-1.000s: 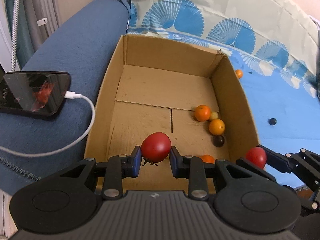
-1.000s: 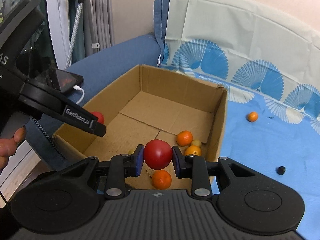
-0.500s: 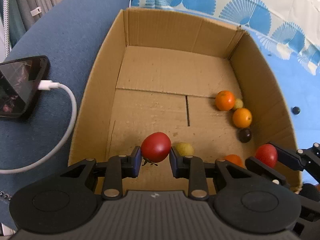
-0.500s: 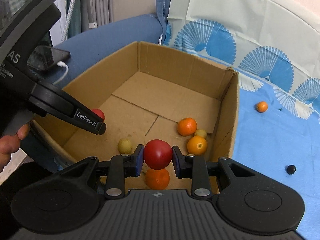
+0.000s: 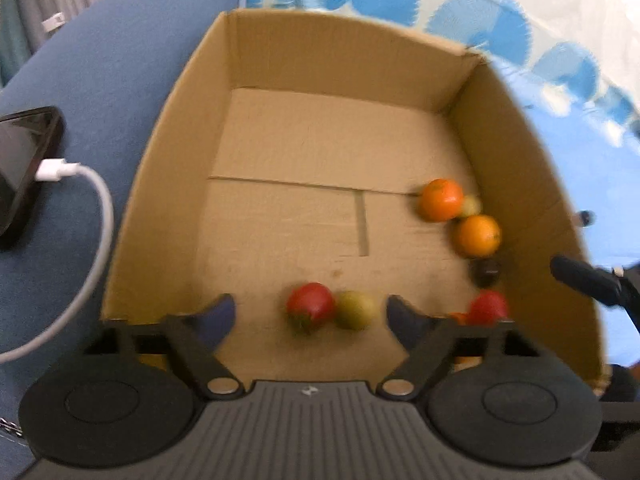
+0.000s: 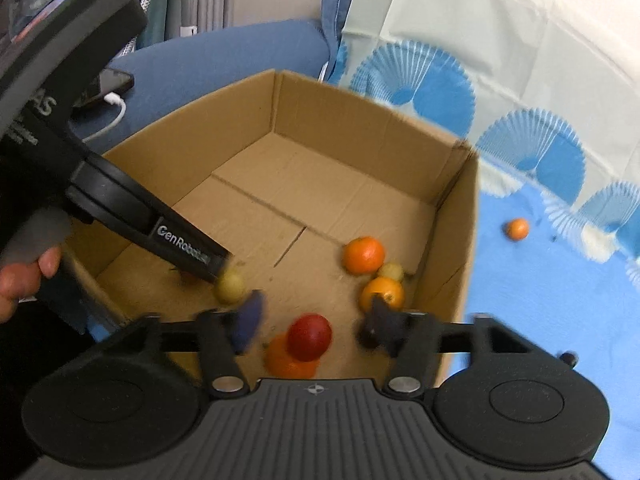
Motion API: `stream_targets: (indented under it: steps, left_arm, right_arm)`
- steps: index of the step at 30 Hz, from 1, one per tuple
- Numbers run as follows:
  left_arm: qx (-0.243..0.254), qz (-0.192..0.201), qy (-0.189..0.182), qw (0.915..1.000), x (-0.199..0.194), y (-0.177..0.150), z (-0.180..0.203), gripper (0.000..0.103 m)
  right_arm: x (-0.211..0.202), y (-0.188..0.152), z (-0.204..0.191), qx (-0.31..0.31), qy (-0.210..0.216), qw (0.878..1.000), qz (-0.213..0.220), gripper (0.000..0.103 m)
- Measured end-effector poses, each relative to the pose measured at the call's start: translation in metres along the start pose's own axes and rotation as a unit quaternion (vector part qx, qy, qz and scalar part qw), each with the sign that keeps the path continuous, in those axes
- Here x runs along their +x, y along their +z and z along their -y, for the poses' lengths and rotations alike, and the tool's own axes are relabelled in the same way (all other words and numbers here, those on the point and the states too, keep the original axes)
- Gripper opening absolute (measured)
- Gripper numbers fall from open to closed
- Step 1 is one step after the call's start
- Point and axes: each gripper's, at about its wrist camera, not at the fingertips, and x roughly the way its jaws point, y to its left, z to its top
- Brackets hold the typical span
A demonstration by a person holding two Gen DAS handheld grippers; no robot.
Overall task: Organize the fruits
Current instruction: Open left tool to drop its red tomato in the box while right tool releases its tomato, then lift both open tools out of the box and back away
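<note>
Both tomatoes let go over the box

Left tongs [image 5: 310, 316] and right tongs [image 6: 310, 326] gape wide; a tomato [image 5: 311, 306] lies between the left pair, another tomato [image 6: 309, 337] atop an orange in the box [image 6: 460, 216].

One cardboard box [image 5: 168, 184] stands on the blue cloth.

Two red tomatoes show in it: one [image 5: 311, 306] on the floor of the box beside a yellow-green fruit [image 5: 356, 310], the other [image 6: 310, 337] over an orange [image 6: 280, 356].

Three oranges lie in the box in all: that one, and two [image 6: 364, 255] [image 6: 382, 292] by the right wall.

Two small yellow-green fruits are there: the one by the tomato and one [image 6: 391, 271] between the two oranges.

One dark fruit [image 5: 485, 271] sits by the right wall.

Outside the box, one orange [image 6: 517, 229] and one small dark fruit [image 6: 569, 357] lie on the cloth.

One phone [image 5: 22, 168] with one white cable [image 5: 102, 200] lies on the sofa.

Two grippers are in view, left [image 5: 310, 316] and right [image 6: 310, 322], both with jaws spread.
</note>
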Motion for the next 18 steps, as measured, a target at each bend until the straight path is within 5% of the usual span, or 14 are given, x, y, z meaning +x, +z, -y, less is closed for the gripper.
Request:
stream_targets:
  steps: [4,18]
  left_arm:
    - [0.019,0.028,0.009,0.9994,-0.019,-0.005,0.010,0.103]
    - [-0.003,0.064,0.028,0.9975,-0.130,-0.074,0.020,0.103]
  right_arm:
    - [-0.021,-0.001,0.002,-0.022,-0.011,1.000,0.011,0.088]
    - [-0.143,-0.030,-0.005,0.054,-0.008,0.998,0.039,0.098]
